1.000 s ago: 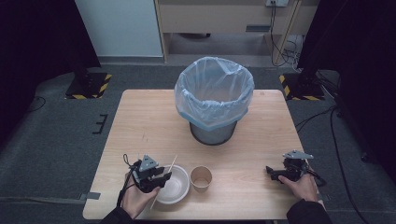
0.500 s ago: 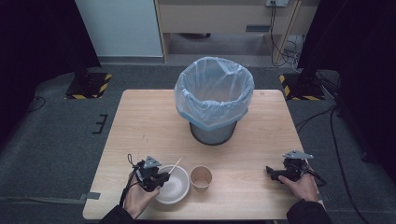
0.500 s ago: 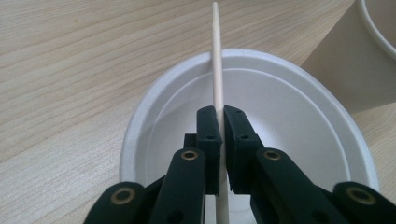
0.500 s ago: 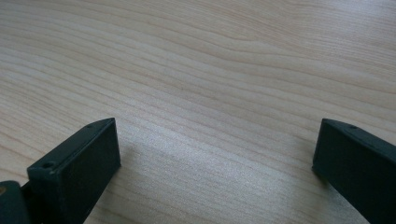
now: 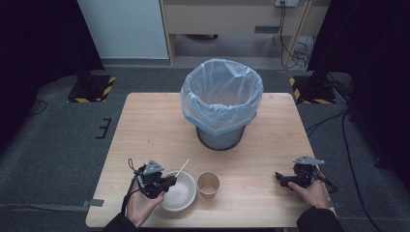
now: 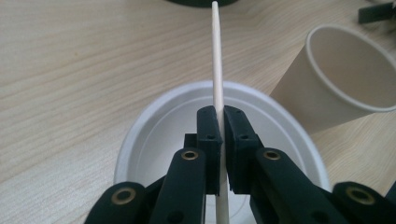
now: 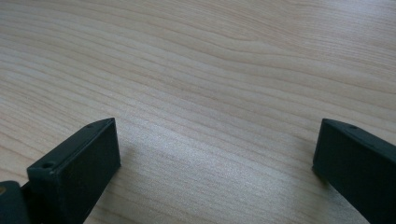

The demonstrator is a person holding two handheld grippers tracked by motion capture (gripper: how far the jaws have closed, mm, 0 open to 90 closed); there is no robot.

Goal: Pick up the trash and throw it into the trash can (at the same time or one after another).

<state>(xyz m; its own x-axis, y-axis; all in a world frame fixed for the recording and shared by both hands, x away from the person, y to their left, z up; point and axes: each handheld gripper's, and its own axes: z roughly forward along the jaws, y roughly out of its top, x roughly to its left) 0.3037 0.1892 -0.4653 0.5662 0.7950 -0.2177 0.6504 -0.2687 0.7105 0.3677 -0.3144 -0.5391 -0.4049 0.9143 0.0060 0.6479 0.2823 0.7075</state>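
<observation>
A thin wooden stick (image 6: 216,60) is clamped between the jaws of my left gripper (image 6: 222,122), which is shut on it over a white bowl (image 6: 154,135). From above, the left gripper (image 5: 170,182) sits at the bowl's (image 5: 181,195) left rim and the stick (image 5: 182,168) slants up and to the right. A tan paper cup (image 5: 208,184) stands upright just right of the bowl; the same cup (image 6: 336,84) appears at the right of the left gripper view. My right gripper (image 5: 281,179) rests low at the table's right front, jaws wide apart over bare wood (image 7: 219,140).
A round bin with a pale blue plastic liner (image 5: 221,99) stands at the middle back of the wooden table (image 5: 145,130). Cables and yellow-black striped stand bases lie on the grey floor beyond the table.
The left gripper with the stick has shifted slightly right toward the bowl, and the stick tilts more to the right. The right gripper has stayed put.
</observation>
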